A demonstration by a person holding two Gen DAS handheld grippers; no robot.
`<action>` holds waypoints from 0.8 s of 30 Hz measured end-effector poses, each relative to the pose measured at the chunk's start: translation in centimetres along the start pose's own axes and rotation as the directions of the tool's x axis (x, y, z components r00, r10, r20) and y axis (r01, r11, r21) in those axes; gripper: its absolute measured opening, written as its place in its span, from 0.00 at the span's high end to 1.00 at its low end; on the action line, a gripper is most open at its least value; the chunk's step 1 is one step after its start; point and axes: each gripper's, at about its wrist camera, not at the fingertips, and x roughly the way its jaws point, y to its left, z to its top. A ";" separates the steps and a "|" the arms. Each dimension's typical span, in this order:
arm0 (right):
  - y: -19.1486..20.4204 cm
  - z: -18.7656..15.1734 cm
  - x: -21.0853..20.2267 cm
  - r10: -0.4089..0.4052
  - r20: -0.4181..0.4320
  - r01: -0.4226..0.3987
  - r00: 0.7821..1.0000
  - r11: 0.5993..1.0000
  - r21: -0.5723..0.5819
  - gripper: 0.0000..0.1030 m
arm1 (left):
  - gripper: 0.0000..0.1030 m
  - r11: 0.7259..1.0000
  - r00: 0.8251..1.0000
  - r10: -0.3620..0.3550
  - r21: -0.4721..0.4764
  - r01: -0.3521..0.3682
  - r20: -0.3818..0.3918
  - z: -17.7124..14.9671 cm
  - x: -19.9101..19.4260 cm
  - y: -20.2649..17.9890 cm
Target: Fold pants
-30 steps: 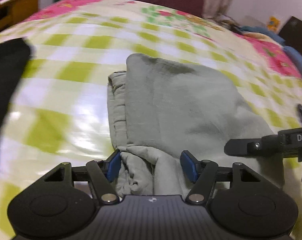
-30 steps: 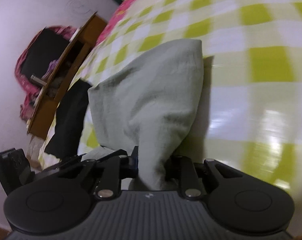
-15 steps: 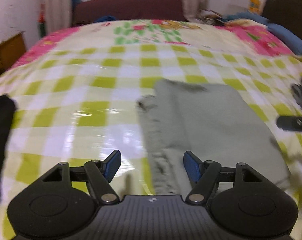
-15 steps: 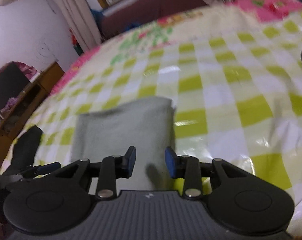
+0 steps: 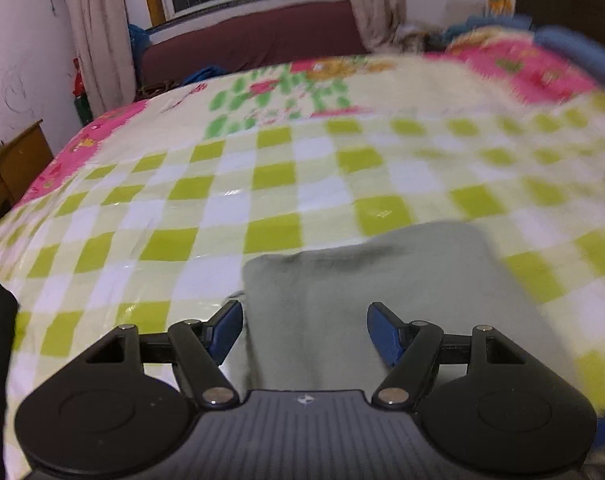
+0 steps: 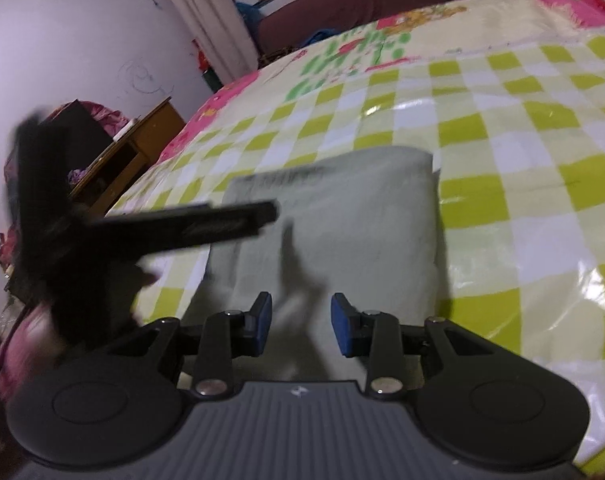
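The pale grey-green cloth pants [image 6: 342,232] lie as a seemingly finished folded rectangle near the checked bed's [image 5: 262,184] near edge, left gripper [image 5: 304,332] and right gripper [image 6: 300,326] spread, empty; next, perhaps only smoothing.

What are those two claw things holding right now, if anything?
Nothing. The left gripper and the right gripper both stand open with empty gaps, above the folded grey-green pants lying on the checked bedspread.
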 end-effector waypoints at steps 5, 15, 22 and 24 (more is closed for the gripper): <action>-0.3 -0.1 1.2 0.009 -0.049 -0.012 0.999 0.998 -0.070 0.67 | 0.09 0.996 0.997 -0.001 -0.092 -0.006 -0.081 -0.7 2.6 3.7; 2.8 -1.7 1.9 -0.029 -0.040 0.023 0.999 0.989 -0.148 0.64 | 0.07 0.975 0.998 0.041 -0.218 -0.050 -0.044 -2.6 0.1 7.1; 6.2 -3.7 2.5 -0.014 -0.093 -0.012 0.996 0.963 -0.268 0.59 | 0.06 0.973 0.986 0.144 -0.169 -0.156 -0.079 -4.3 -1.5 8.0; 5.9 -3.5 2.4 -0.007 -0.099 -0.016 0.995 0.971 -0.238 0.58 | 0.07 0.964 0.973 0.199 -0.154 -0.215 -0.116 -4.4 -1.2 8.4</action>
